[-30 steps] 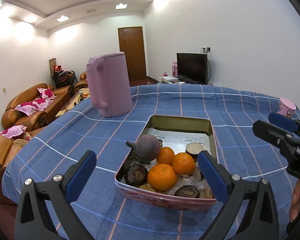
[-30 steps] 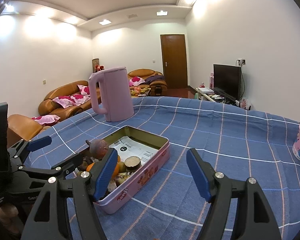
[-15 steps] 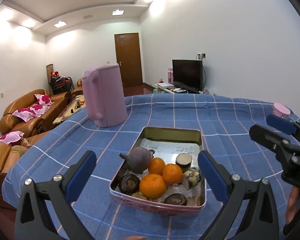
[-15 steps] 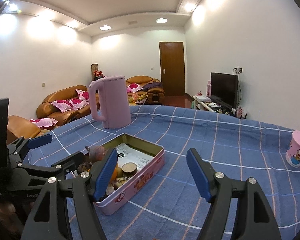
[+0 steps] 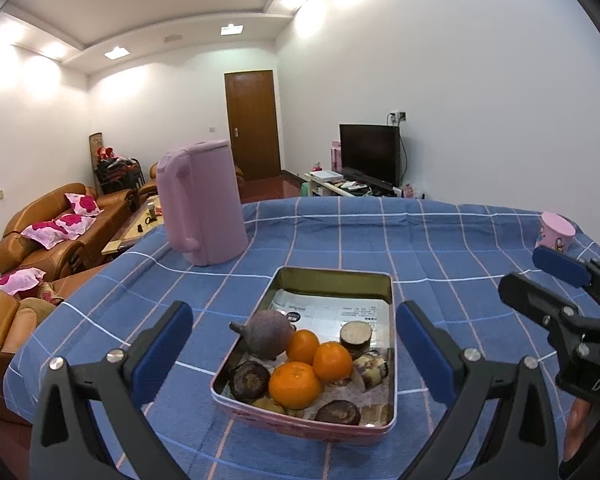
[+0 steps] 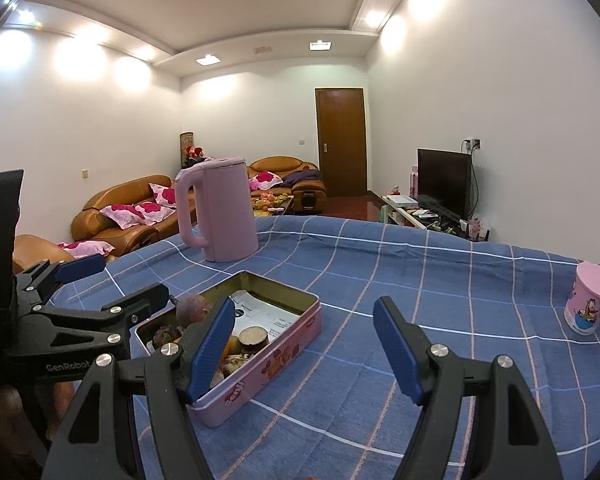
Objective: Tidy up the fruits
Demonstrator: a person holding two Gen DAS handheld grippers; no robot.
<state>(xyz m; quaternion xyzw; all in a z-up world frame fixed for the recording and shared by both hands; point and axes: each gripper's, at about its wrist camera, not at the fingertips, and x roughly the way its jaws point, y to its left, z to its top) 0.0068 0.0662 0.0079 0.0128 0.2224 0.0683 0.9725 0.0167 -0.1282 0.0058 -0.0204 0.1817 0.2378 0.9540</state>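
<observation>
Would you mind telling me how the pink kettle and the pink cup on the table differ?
The kettle is much taller than the cup. The kettle is plain pink; the cup carries a cartoon print. The kettle has a handle on its side; no handle is clearly seen on the cup. The kettle stands just behind the tin, the cup far off near the cloth's edge. Both are pink and upright.

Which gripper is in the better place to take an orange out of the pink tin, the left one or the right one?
Probably the left gripper. Its open jaws frame the pink tin, with the oranges directly ahead. The right gripper, also open, sits beside the tin and points past it at bare tablecloth.
</observation>
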